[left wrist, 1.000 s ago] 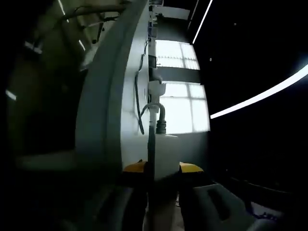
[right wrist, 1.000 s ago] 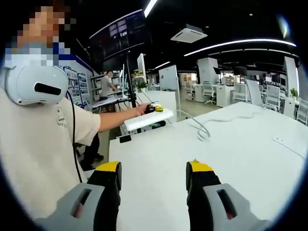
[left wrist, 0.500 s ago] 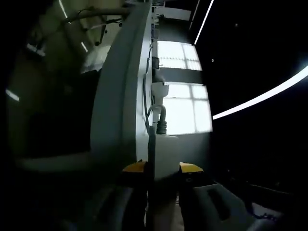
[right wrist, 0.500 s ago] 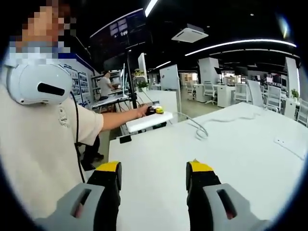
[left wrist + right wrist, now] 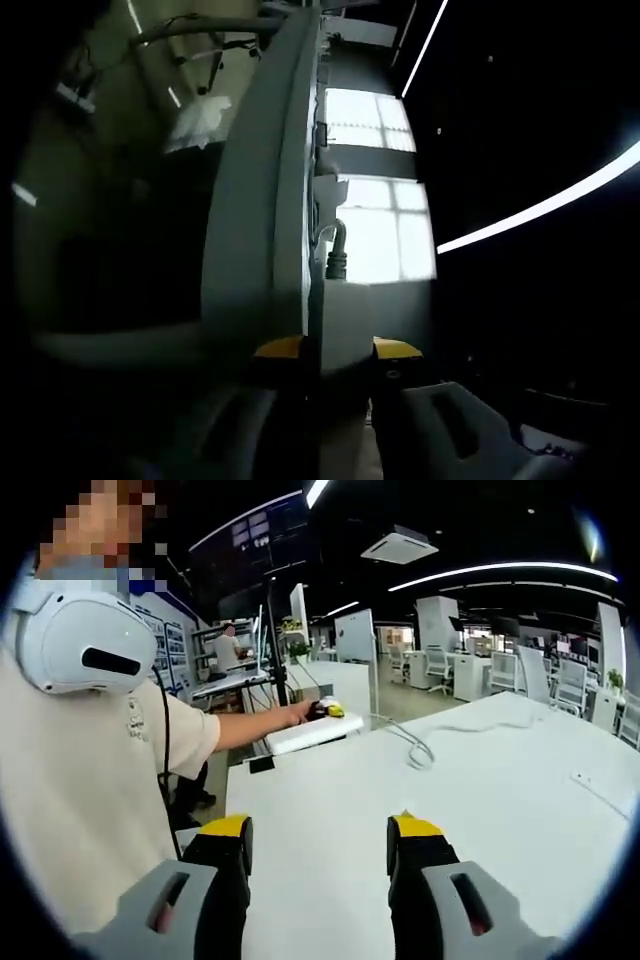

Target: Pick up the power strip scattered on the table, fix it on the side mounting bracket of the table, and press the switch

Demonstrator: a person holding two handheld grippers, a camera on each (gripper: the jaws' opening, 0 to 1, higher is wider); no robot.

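table (image 5: 420, 810): big white top, runs across most of what we see in the right gripper view; in the left gripper view we're looking along its edge (image 5: 255, 200) from the side, so it stands like a wall.
person (image 5: 90, 780): cream t-shirt, white headset hanging at the chest, arm stretched out over the far left corner of the table.
power strip (image 5: 312, 731): white, long, held out at that far corner right by the table edge; in the left gripper view its body (image 5: 345, 320) sits hard up against the table's side.
cable (image 5: 420, 750): white, loops over the tabletop from the strip's end and trails off to the right.
left gripper (image 5: 338, 348): yellow-tipped jaws clamped narrow on the power strip, one each side.
right gripper (image 5: 320, 830): jaws spread wide, nothing between them, low over the bare near part of the table.
plug end (image 5: 336, 262): dark strain relief where the cord bends into the strip.
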